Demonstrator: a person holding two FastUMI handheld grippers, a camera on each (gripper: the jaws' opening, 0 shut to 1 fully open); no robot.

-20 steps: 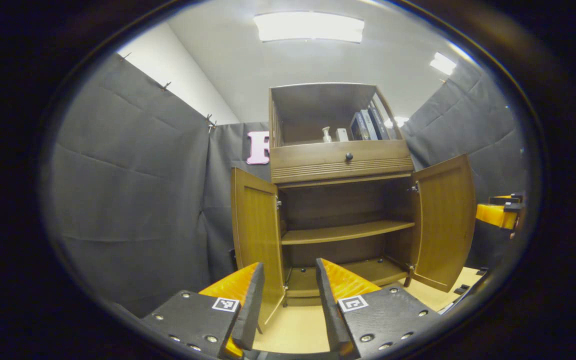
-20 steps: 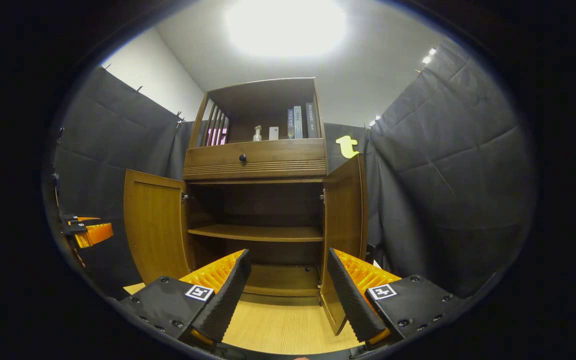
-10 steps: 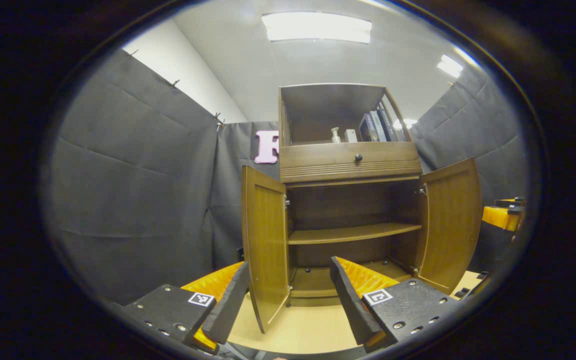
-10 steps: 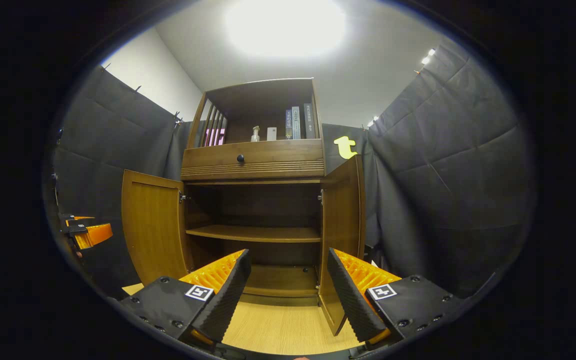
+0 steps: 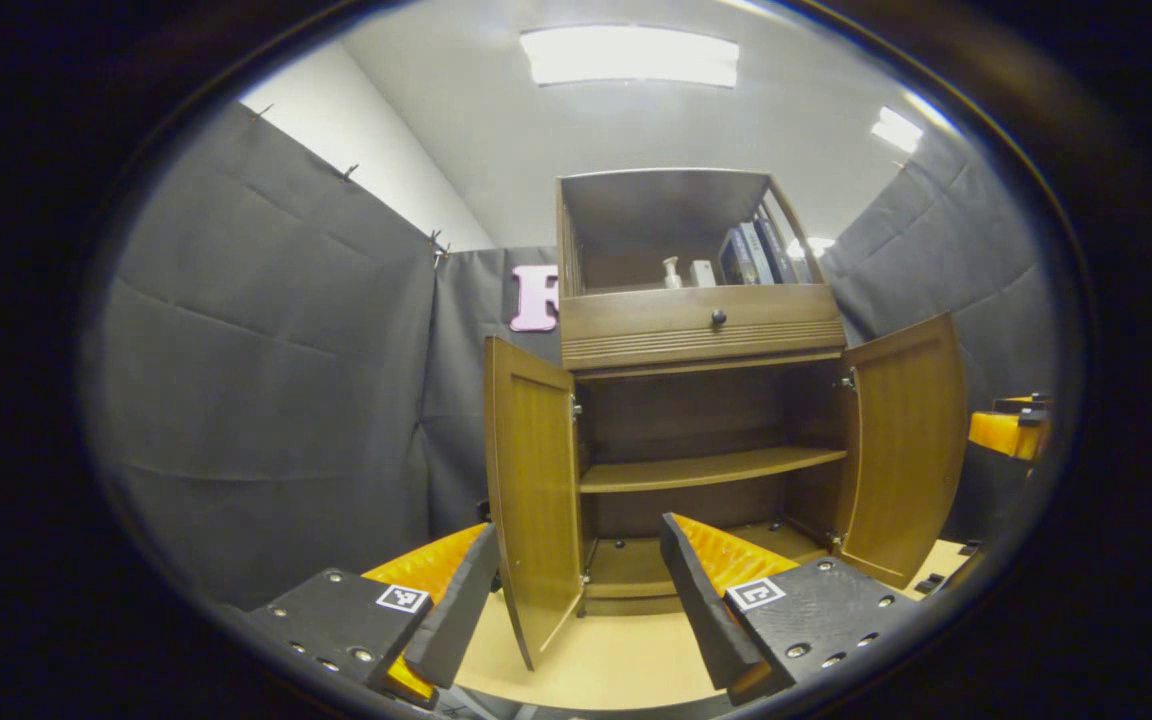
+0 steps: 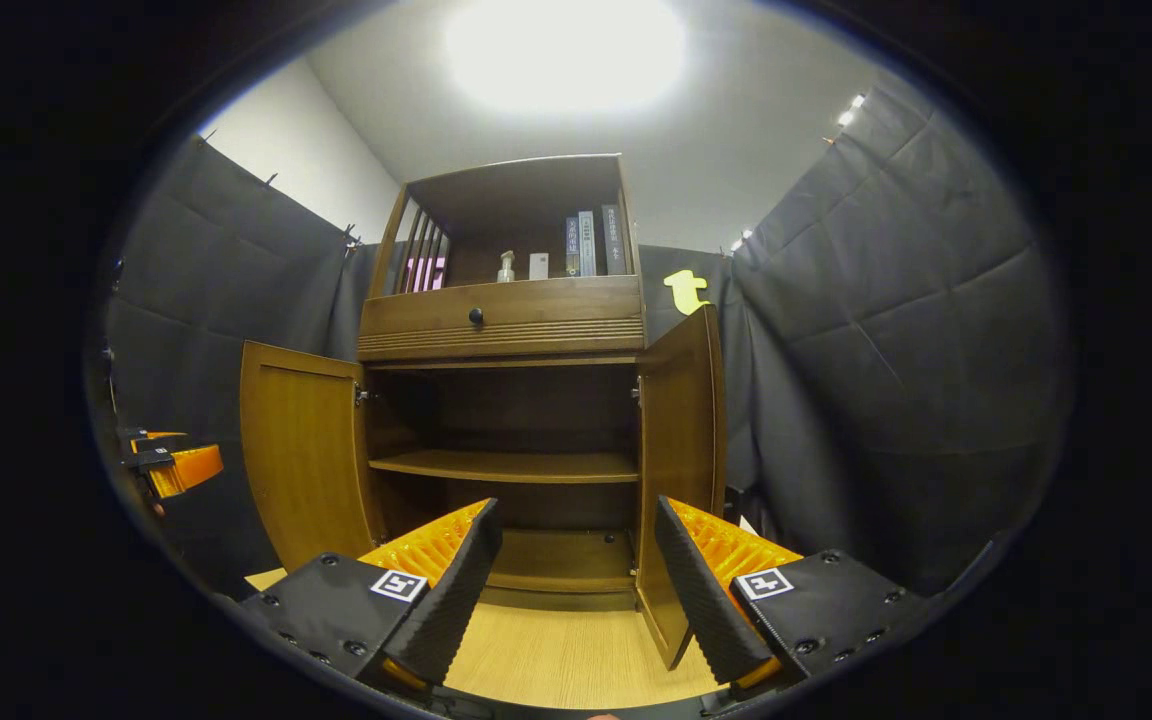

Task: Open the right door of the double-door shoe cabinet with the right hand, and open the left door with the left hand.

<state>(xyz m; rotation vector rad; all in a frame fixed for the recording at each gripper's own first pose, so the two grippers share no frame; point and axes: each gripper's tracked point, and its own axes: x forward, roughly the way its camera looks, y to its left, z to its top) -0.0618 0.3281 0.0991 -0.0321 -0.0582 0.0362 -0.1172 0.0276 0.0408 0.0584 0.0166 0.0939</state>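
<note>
Item 1, my left gripper [image 5: 576, 610]: fingers spread wide, holding nothing. The left door [image 5: 533, 500] of the shoe cabinet [image 5: 701, 330] stands edge-on between the fingers in the left gripper view; I cannot tell whether it touches either pad.

Item 2, my right gripper [image 6: 571, 590]: fingers spread wide, holding nothing. The right door [image 6: 678, 470] hangs just beside the right-hand finger, apparently clear of it.

Item 3, both doors: swung out from the cabinet front, roughly square to it. I judge both openings done.

Item 4, cabinet interior: one shelf [image 6: 506, 465] across the middle, a floor board below, both bare. Above the doors, a drawer with a dark knob [image 6: 476, 316]. Above the drawer, an open compartment with a small bottle [image 6: 506, 266] and upright books [image 6: 591, 243].

Item 5, floor [image 6: 556, 655]: pale wood, in front of the cabinet.

Risks, as I judge them: pulling my left gripper sideways could catch the door's edge and swing it back toward the cabinet. Lifting my right gripper carelessly could nudge the right door the same way. Either door might drift on its hinges if bumped.
</note>
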